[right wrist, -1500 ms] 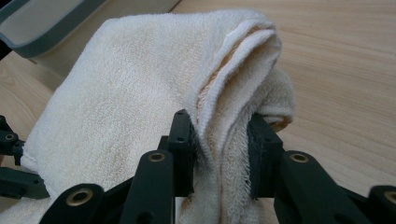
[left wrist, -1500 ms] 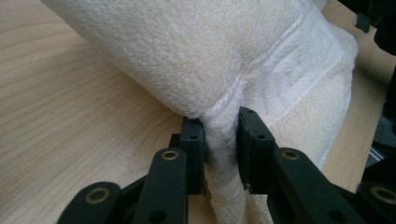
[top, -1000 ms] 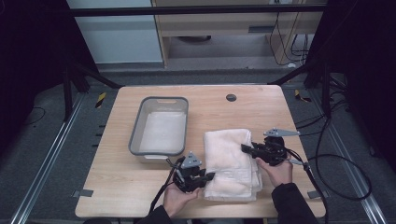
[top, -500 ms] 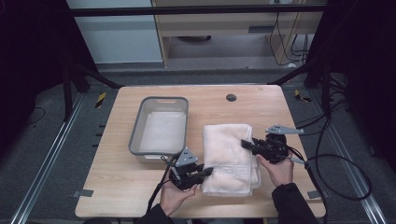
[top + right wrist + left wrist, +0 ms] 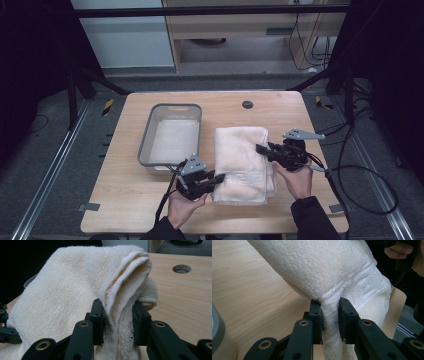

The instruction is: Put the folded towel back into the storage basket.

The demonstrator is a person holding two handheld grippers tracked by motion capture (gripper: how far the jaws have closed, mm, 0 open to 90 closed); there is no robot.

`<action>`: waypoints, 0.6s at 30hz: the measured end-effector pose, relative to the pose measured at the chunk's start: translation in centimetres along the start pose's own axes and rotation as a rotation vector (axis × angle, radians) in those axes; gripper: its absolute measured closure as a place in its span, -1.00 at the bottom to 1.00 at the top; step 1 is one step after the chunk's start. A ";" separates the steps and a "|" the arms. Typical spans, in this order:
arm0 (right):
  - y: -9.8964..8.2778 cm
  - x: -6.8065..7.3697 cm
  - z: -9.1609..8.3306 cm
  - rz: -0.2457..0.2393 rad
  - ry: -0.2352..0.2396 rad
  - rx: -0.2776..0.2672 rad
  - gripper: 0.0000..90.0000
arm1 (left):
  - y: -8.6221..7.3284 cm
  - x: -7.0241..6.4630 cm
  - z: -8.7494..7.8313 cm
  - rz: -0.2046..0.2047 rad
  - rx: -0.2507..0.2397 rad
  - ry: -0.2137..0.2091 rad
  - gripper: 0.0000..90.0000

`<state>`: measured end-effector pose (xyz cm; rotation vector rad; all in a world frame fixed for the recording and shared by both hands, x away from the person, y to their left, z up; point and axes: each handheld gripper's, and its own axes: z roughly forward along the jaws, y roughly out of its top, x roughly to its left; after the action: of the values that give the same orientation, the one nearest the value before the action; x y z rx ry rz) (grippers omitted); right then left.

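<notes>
Here, both grippers clamped on towel

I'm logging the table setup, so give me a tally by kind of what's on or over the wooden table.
Folded cream terry towel: 1
Grey plastic bin: 1
Black two-jaw grippers, left and right, each clamped on the towel: 2
Total: 4
</notes>
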<state>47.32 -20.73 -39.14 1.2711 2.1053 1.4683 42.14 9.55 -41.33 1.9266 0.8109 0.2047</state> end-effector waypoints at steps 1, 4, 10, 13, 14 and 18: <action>0.1 0.1 0.0 0.004 0.001 0.000 0.51 | 0.0 0.0 0.0 0.001 0.001 0.000 0.65; 0.4 0.1 0.0 -0.005 0.001 -0.005 0.51 | 0.2 0.1 -0.2 0.000 -0.008 0.005 0.65; 1.0 0.4 0.1 -0.016 -0.005 -0.014 0.51 | 0.7 0.0 -0.7 0.017 -0.021 0.022 0.65; 1.5 0.8 0.1 -0.022 -0.004 -0.023 0.51 | 1.0 0.1 -1.1 0.022 -0.029 0.026 0.65; 1.6 0.8 0.1 -0.025 -0.002 -0.029 0.51 | 1.1 0.2 -1.2 0.024 -0.036 0.028 0.65; 2.5 1.2 0.2 -0.033 -0.004 -0.044 0.51 | 1.7 0.5 -1.8 0.026 -0.054 0.035 0.65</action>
<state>47.99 -19.42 -36.76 1.2168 2.0696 1.4890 42.44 10.66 -39.10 1.8885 0.7964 0.2741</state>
